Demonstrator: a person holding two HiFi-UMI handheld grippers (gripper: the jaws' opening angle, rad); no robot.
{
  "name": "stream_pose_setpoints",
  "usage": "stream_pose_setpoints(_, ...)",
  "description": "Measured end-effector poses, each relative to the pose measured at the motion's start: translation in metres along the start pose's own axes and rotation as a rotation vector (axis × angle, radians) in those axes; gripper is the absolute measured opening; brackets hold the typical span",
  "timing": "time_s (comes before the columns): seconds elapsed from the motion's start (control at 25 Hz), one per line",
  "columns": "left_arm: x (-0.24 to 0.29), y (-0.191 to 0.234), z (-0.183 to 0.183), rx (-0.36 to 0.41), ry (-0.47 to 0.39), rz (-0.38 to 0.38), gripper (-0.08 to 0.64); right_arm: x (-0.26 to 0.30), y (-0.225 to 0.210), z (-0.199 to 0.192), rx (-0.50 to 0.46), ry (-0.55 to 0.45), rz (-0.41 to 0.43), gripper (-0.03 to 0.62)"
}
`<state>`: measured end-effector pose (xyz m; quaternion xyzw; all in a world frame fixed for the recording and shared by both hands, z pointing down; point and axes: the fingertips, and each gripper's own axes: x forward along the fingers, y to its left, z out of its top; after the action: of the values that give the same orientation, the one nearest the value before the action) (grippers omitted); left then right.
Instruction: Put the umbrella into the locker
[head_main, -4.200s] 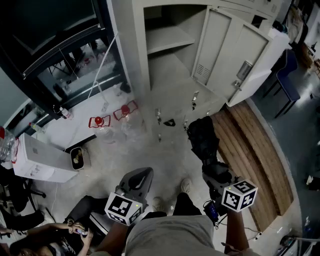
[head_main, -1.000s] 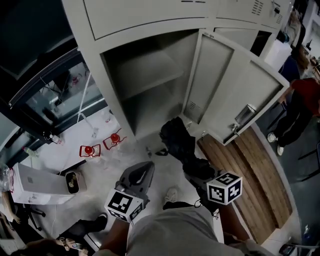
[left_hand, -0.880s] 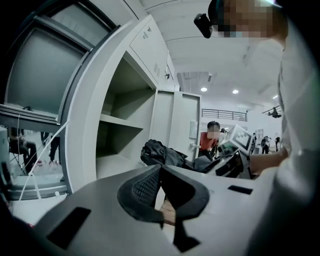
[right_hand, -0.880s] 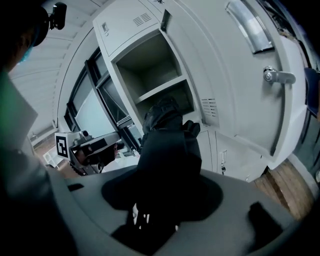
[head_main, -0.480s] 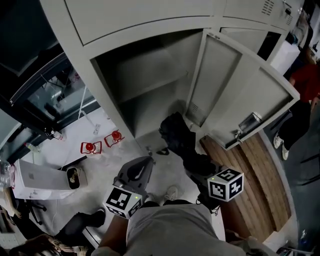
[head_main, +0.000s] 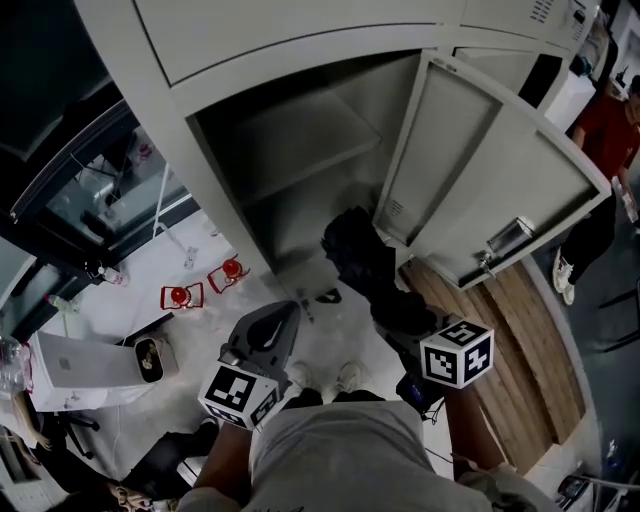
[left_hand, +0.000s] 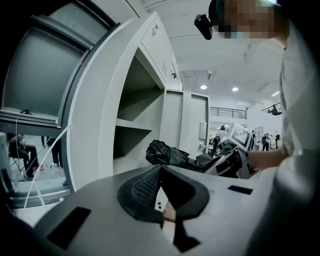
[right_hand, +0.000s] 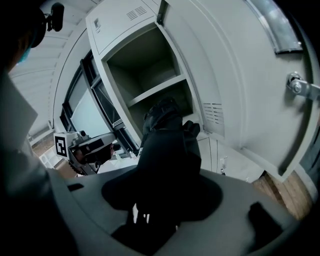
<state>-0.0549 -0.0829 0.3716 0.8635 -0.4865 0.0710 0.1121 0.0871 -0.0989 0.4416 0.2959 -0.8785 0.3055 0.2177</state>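
A black folded umbrella (head_main: 362, 262) sticks out level from my right gripper (head_main: 398, 316), which is shut on its handle end. Its far tip reaches the mouth of the open grey locker (head_main: 300, 170), at the lower compartment below the shelf (head_main: 310, 138). In the right gripper view the umbrella (right_hand: 167, 145) fills the space between the jaws of the right gripper (right_hand: 160, 200) and points at the locker (right_hand: 145, 65). My left gripper (head_main: 275, 325) hangs beside it to the left, shut and empty. From the left gripper view the umbrella (left_hand: 167, 155) shows beyond the left gripper (left_hand: 160, 172).
The locker door (head_main: 490, 190) swings open to the right, its latch (head_main: 505, 242) facing out. Two red items (head_main: 205, 285) and a white box (head_main: 80, 365) lie on the floor at left. Wooden boards (head_main: 510, 340) run along the right. A person in red (head_main: 605, 125) stands at top right.
Both grippers have moved forward toward the locker with the person. The umbrella's tip now sits closer to the lower compartment's opening. The grip on the umbrella is unchanged.
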Motion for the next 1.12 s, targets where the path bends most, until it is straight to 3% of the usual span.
stream_pose_setpoints(1.12,0.012,0.046,0.003,-0.001,-0.01,-0.034,0.015,0.066,-0.023,0.066,-0.055,0.025,-0.043,0.212)
